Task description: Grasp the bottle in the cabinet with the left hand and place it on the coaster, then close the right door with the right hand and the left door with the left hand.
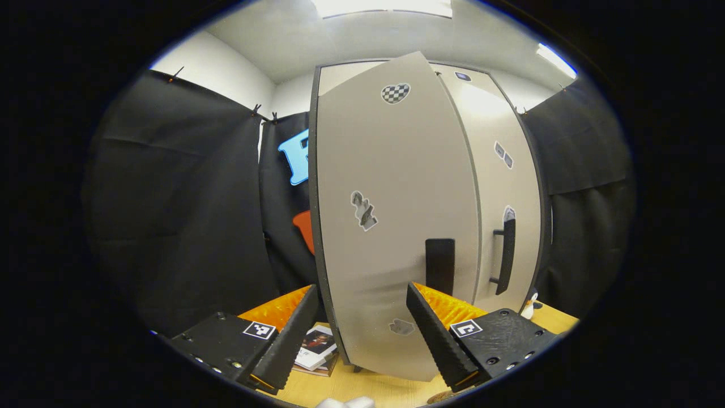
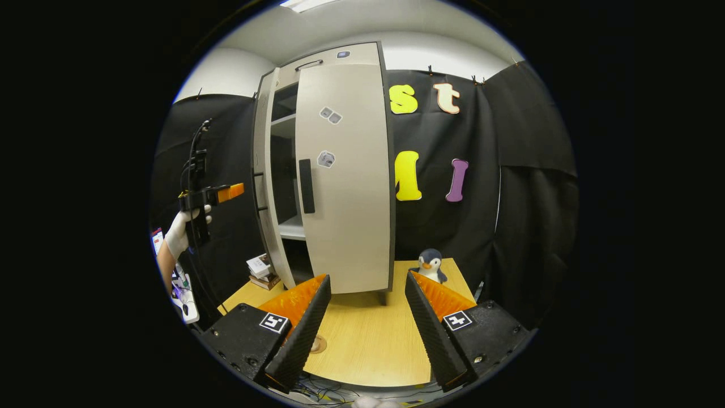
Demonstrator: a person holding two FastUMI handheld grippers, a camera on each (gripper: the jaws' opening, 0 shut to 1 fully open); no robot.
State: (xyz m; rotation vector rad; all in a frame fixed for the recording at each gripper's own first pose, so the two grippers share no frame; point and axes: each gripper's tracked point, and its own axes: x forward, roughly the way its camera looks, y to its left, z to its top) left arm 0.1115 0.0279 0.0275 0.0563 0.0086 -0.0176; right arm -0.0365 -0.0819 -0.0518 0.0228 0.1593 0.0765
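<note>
The left gripper [image 1: 359, 323] is held level with its fingers spread wide apart and nothing between them; the right gripper [image 2: 368, 320] is likewise spread and empty

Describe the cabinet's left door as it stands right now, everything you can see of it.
The left door is a tall, smooth, pale grey panel with a dark edge, carrying a checkered heart sticker near the top, other small stickers lower down and a flat black handle near its free edge. It stands partly open, swung out toward the left gripper, whose open fingers frame its lower part without touching. In the right gripper view it shows edge-on, shelves visible behind it.
</note>
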